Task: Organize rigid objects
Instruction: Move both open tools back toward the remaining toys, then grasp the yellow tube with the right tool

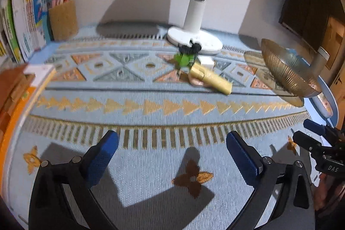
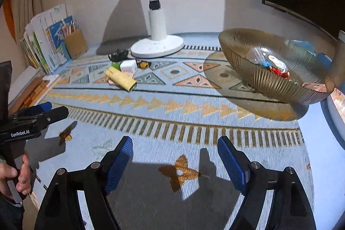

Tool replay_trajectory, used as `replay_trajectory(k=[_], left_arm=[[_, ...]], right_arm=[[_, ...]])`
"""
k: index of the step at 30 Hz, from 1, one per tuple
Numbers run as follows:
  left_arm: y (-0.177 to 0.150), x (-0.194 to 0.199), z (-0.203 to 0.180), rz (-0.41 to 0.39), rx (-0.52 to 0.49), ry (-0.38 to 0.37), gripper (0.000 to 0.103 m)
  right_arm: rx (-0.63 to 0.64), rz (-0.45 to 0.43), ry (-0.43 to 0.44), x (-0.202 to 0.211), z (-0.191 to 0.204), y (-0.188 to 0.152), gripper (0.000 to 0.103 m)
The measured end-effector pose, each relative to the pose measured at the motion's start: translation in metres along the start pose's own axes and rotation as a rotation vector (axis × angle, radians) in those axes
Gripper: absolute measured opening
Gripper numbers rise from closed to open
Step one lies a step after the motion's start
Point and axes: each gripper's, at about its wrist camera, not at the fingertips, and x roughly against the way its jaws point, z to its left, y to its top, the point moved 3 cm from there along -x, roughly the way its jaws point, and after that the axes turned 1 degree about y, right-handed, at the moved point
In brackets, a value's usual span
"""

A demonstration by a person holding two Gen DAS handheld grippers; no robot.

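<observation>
A small heap of objects lies by the lamp base: a yellow cylinder-shaped thing [image 1: 210, 78] [image 2: 121, 78], a green toy with a black top [image 1: 184, 57] [image 2: 117, 57], a white block [image 2: 129, 66] and a small black-and-yellow piece [image 2: 143, 63]. At the right stands a ribbed amber glass bowl [image 1: 289, 69] [image 2: 269, 79] with several small toys inside. My left gripper [image 1: 172, 152] is open and empty over the patterned mat, well short of the heap. My right gripper [image 2: 175, 156] is open too, with nothing between its fingers.
A white lamp base [image 1: 195, 40] [image 2: 157, 47] stands behind the heap. Books [image 1: 28, 21] and a cork pencil cup [image 1: 63, 19] line the back left. Wooden boxes [image 1: 13, 89] sit at the left edge. A light blue patterned mat [image 1: 151, 111] covers the table.
</observation>
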Motion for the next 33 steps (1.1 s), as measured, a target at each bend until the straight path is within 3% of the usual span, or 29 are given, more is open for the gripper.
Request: replay_trajectory(k=[3, 13, 20, 24, 28, 30, 33], left_arm=[[-0.004, -0.015, 0.005, 0.088, 0.03, 0.043, 0.1], [-0.01, -0.014, -0.003, 0.095, -0.014, 0.078, 0.1], [-0.009, -0.014, -0.008, 0.101, -0.048, 0.047, 0.1], [-0.006, -0.016, -0.016, 0.121, -0.094, -0.034, 0.1], [0.025, -0.024, -0.015, 0.18, -0.098, -0.227, 0.1], [0.047, -0.025, -0.011, 0.148, -0.131, -0.245, 0.1], [0.065, -0.034, -0.007, 0.123, -0.24, -0.214, 0.099]], right_arm=[[-0.012, 0.059, -0.017, -0.012, -0.002, -0.001, 0.082], [0.11, 0.05, -0.096, -0.011, 0.018, -0.005, 0.082], [0.103, 0.121, -0.046, -0.024, 0.017, -0.003, 0.082], [0.082, 0.183, 0.039, -0.037, 0.022, 0.011, 0.082], [0.132, 0.185, 0.116, -0.052, 0.043, 0.056, 0.082], [0.186, 0.171, 0.101, -0.062, 0.056, 0.073, 0.082], [0.282, 0.137, 0.086, -0.083, 0.078, 0.091, 0.079]])
